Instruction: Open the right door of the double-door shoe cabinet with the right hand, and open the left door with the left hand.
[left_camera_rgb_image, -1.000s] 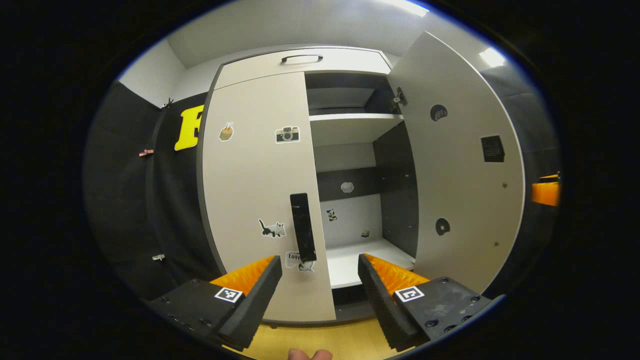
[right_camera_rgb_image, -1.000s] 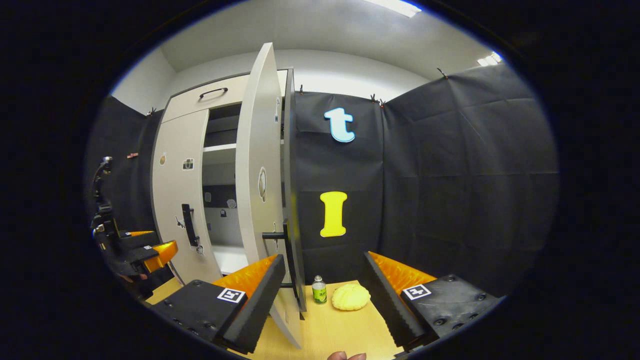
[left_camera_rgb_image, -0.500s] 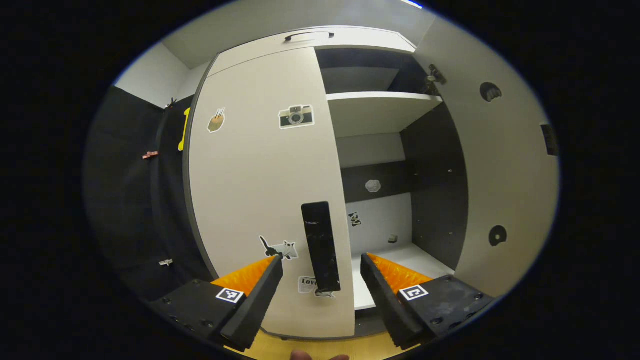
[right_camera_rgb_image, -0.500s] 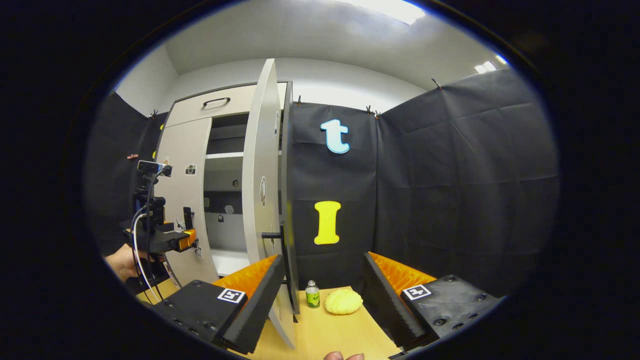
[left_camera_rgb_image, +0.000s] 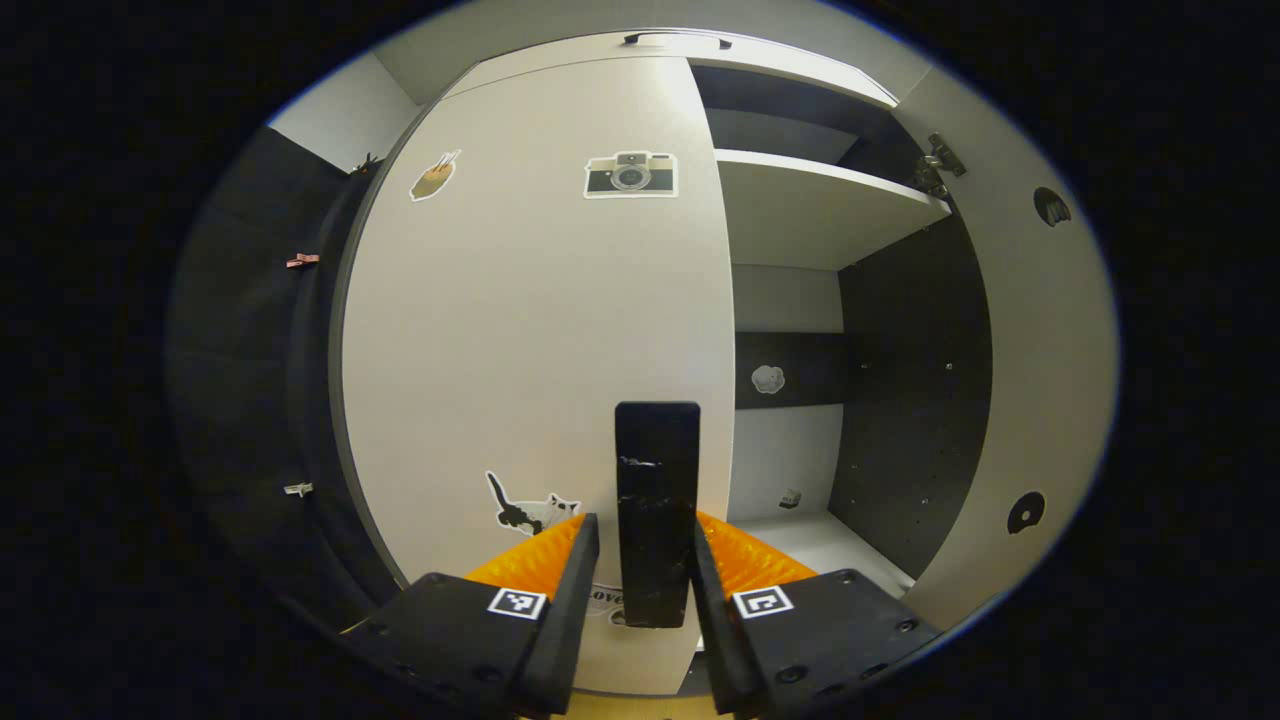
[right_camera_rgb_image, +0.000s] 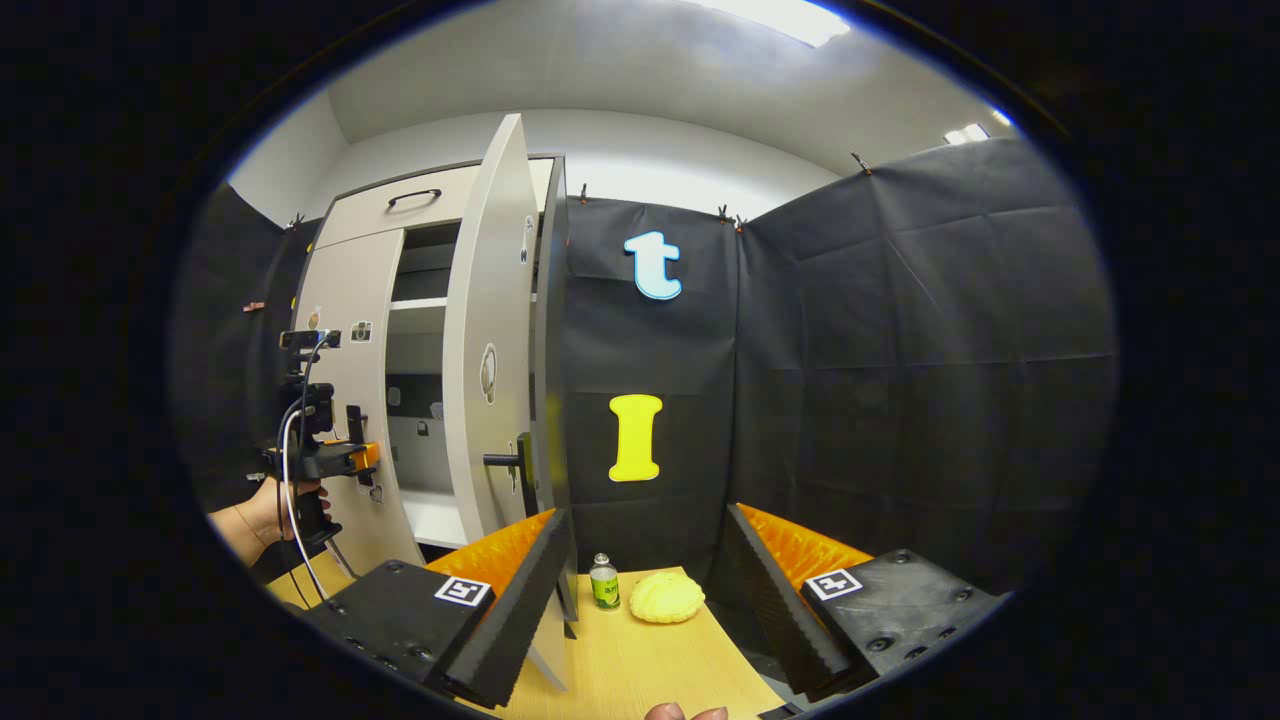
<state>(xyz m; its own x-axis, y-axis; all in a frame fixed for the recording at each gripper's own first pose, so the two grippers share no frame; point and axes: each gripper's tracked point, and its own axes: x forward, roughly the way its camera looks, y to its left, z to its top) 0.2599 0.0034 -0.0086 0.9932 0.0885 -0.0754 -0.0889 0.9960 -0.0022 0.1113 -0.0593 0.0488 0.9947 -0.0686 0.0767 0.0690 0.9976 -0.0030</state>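
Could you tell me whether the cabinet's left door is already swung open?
No, the pale left door sits flush and closed, its black bar handle between the left gripper fingers.

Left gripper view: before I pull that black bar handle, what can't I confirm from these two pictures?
- Pad contact: the left gripper straddles the black bar handle on the closed pale left door; its fingers hide whether both pads press.
- Handle's lower end: covered by those fingers.
- Right gripper view: the left gripper is too small to judge.
- The open right door stands edge-on; its handle is barely visible.
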